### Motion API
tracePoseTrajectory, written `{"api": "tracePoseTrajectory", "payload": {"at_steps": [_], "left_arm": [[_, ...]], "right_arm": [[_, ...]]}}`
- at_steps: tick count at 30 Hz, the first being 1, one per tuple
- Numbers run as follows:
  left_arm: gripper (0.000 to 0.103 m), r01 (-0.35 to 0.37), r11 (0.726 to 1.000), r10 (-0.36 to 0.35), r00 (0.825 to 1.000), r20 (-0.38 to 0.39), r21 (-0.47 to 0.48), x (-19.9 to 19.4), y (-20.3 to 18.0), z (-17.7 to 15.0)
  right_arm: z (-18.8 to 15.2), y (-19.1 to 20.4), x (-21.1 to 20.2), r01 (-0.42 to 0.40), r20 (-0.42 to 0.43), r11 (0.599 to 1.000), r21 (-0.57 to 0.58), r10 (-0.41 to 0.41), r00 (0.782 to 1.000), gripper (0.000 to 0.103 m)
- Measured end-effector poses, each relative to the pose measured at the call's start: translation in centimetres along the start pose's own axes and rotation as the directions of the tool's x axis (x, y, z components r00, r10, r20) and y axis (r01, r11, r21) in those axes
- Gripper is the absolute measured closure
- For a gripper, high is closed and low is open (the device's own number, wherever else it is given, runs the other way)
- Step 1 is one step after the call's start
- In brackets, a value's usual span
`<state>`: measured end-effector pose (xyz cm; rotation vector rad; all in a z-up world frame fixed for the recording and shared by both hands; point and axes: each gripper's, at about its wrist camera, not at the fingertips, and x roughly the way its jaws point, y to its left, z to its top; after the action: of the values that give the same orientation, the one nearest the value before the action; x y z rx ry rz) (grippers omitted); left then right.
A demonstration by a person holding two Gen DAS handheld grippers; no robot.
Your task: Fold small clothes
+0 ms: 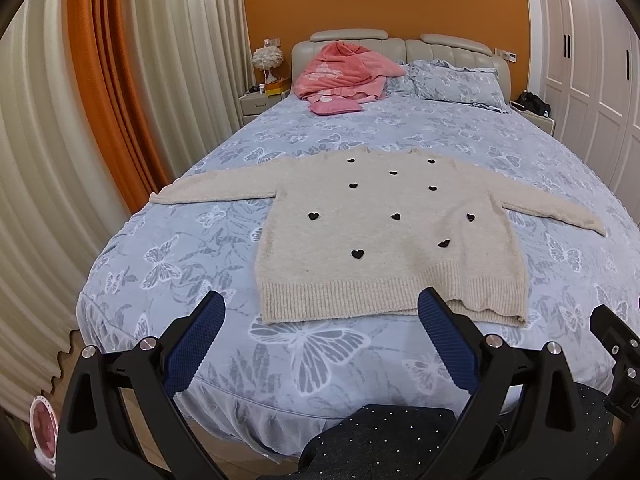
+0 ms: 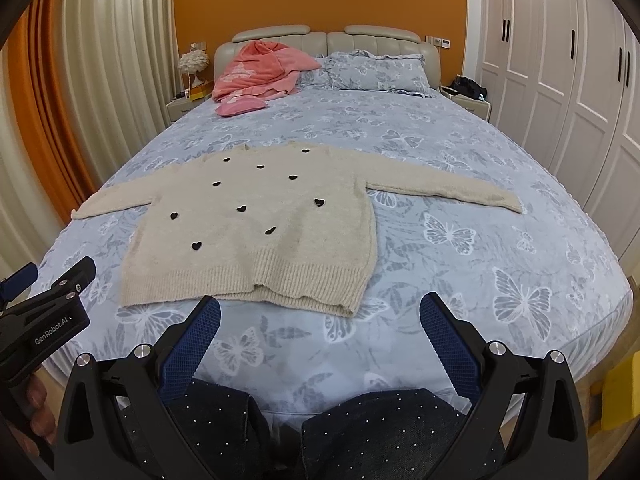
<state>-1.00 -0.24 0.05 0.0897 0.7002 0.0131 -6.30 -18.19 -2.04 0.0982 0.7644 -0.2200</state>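
A beige knit sweater (image 1: 384, 236) with black hearts lies flat on the bed, front up, both sleeves spread sideways, ribbed hem toward me. It also shows in the right wrist view (image 2: 256, 232). My left gripper (image 1: 322, 312) is open and empty, held above the bed's near edge just short of the hem. My right gripper (image 2: 320, 316) is open and empty, in front of the hem's right part. The left gripper's body (image 2: 48, 312) shows at the left edge of the right wrist view.
The bed (image 1: 320, 360) has a blue butterfly cover. A pink blanket (image 1: 344, 68) and pillows (image 1: 456, 80) lie at the headboard. Curtains (image 1: 60, 160) hang on the left, white wardrobes (image 2: 560, 80) stand on the right, and nightstands flank the bed. My dark trousers (image 2: 360, 432) are at the bottom.
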Motion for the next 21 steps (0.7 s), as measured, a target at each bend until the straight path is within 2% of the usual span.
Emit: {"api": "tracePoseTrajectory", "payload": {"at_steps": [21], "left_arm": [[0.008, 0.002, 1.0, -0.002, 1.0, 0.004, 0.001, -0.62, 0.65, 0.18]], "right_arm": [[-0.14, 0.01, -0.08, -0.002, 0.0, 1.0, 0.003, 0.002, 1.0, 0.005]]}}
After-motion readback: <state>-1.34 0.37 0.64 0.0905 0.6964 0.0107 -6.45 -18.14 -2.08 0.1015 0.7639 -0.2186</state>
